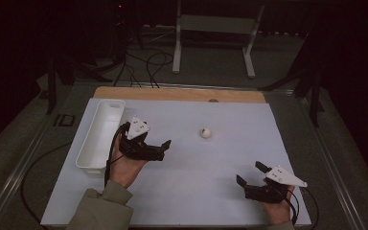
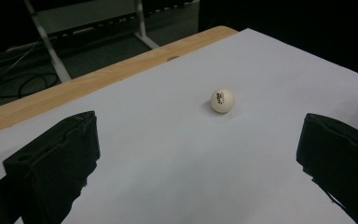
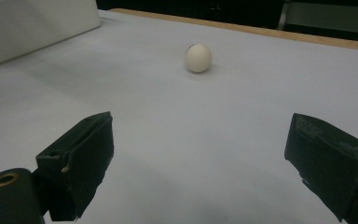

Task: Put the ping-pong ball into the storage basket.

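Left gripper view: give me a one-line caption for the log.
Open left gripper faces a white ball resting alone on the white table, wooden edge behind.

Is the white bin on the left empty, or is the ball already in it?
Empty. The high view shows the white bin with a bare inside, while the ball sits out on the table, apart from both open claws.

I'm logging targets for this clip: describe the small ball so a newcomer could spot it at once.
Start at the white table top with a wooden strip along its far edge. Right of the long white bin, out in the open middle, sits the ball. It is the only round thing there, cream-white, with a small dark print on one side.
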`<move>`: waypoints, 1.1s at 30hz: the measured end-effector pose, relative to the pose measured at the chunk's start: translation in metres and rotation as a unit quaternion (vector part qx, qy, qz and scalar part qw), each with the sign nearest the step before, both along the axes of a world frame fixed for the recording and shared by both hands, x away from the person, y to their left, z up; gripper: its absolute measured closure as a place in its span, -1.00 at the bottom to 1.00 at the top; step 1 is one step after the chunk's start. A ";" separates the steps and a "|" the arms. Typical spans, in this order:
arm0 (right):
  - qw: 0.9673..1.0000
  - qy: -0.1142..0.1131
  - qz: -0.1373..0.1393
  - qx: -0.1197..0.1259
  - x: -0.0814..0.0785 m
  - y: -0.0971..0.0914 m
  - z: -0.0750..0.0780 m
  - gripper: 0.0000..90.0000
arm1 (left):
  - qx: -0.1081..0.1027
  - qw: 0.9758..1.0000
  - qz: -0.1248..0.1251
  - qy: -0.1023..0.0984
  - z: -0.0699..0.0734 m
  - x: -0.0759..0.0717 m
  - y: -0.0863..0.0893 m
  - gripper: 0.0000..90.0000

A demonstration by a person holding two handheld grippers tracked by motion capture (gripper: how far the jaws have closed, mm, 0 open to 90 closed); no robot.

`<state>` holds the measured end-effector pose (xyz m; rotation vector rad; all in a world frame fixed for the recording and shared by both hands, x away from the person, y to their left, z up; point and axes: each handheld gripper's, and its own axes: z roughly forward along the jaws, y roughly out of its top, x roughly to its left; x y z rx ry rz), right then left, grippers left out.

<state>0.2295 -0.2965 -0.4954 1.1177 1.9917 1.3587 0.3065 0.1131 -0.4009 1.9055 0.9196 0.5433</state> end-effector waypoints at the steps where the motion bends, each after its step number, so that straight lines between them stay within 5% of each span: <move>1: 1.000 0.000 0.001 0.000 0.000 0.000 0.000 -0.84 | 0.000 1.000 0.000 -0.002 0.000 0.001 -0.001 -1.00; 14: 1.000 0.002 0.003 -0.004 0.001 0.001 0.000 -0.84 | 0.009 1.000 -0.006 -0.005 -0.002 0.010 -0.017 -1.00; 33: 1.000 0.005 0.000 -0.006 0.001 0.001 0.000 -0.84 | -0.013 1.000 -0.005 0.010 -0.008 0.036 -0.042 -1.00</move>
